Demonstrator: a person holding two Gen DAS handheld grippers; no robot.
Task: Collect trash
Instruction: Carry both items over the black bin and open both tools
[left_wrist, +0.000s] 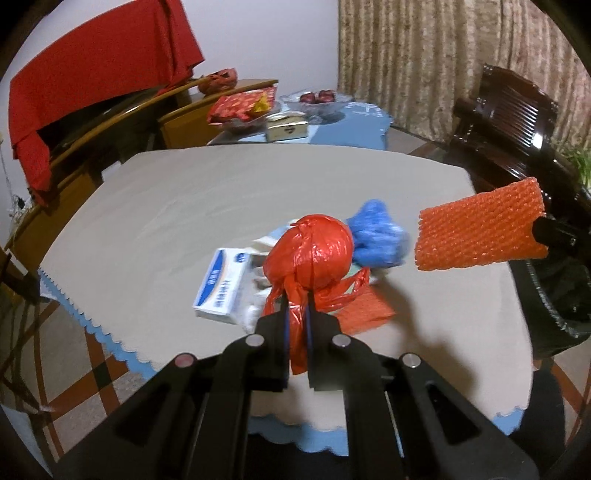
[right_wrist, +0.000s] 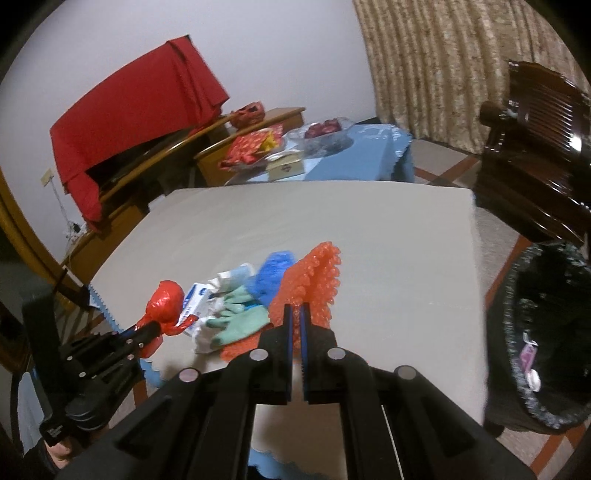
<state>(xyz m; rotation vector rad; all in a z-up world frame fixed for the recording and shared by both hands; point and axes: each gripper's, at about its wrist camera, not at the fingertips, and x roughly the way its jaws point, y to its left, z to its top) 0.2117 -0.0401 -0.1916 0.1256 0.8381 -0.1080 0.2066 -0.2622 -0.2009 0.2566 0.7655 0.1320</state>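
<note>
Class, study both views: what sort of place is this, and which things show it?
Probably a room in a home: a dark wooden chair, a patterned curtain, and a side table bearing a dish of fruit.

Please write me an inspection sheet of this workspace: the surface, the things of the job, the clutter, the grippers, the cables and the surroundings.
Surface: table under a beige cloth, blue scalloped edge.
Job's things: red knotted bag and orange foam net, both held up; blue and white box, blue crumpled plastic, green glove, second orange net on the cloth.
Clutter: nothing seen beyond the trash.
Grippers: left gripper shut on the bag's tail; right gripper shut on the foam net.
Cables: thin wires by the wall.
Surroundings: black-lined bin on the right, dark chair, red cloth, side table with bowls.
</note>
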